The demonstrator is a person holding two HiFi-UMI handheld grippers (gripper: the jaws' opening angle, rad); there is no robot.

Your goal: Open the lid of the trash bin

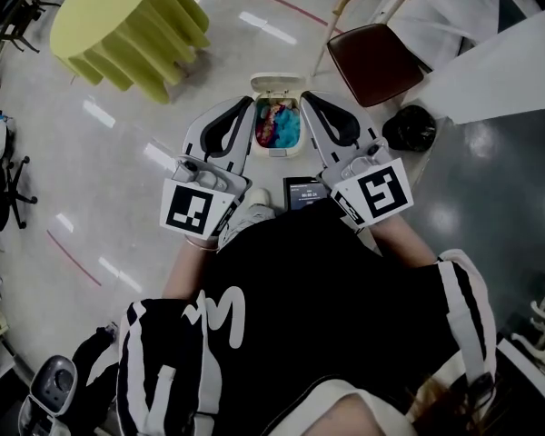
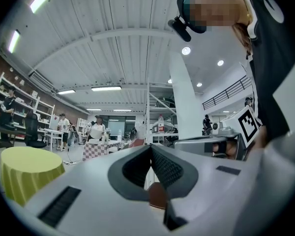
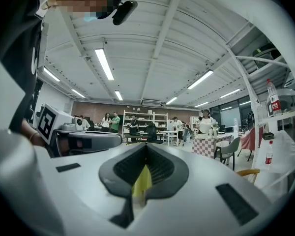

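Floor (image 1: 118, 184), one trash bin (image 1: 278, 152) (lid (image 1: 277, 86) up)

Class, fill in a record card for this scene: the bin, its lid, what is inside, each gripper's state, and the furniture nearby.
bin: small pale trash bin on the floor, ahead of the person
lid: white lid already tipped up, bin open
contents: blue and red items
left gripper: jaws together, holding nothing
right gripper: jaws together, holding nothing
gripper position: one on each side of the bin in the head view
nearby: yellow-draped round table; brown-seated chair; black bag
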